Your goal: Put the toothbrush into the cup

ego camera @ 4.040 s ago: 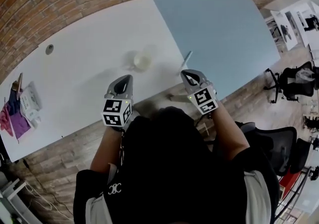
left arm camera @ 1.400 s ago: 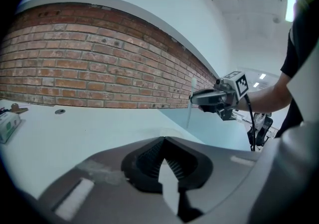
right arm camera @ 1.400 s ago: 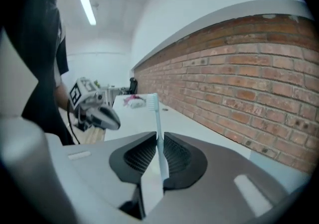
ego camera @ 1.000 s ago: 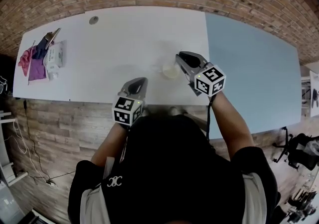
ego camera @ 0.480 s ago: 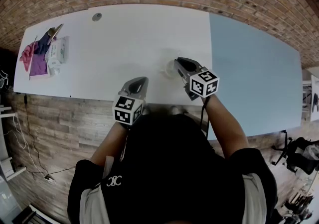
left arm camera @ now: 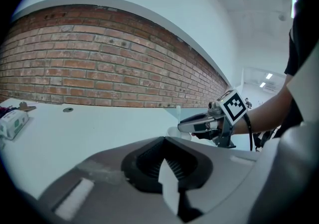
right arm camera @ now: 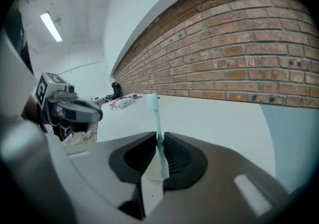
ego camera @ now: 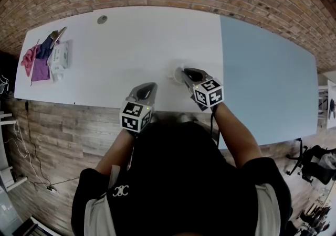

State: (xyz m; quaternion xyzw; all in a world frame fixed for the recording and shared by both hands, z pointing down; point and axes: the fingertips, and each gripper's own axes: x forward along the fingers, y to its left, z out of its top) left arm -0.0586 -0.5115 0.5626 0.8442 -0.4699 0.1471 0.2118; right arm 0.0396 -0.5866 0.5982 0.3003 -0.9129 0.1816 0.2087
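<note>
Right claw (ego camera: 186, 72) clamped on toothbrush (right arm camera: 155, 118), bristles up, tip right at cup (ego camera: 177, 75) on tabletop (ego camera: 126, 46). Keep brush upright, centre handle over rim, lower, then release. Left claw (ego camera: 149, 87) closed, empty, nearby.

No readable text; square markers on left gripper cube (ego camera: 135, 116), right gripper cube (ego camera: 208, 93)
</note>
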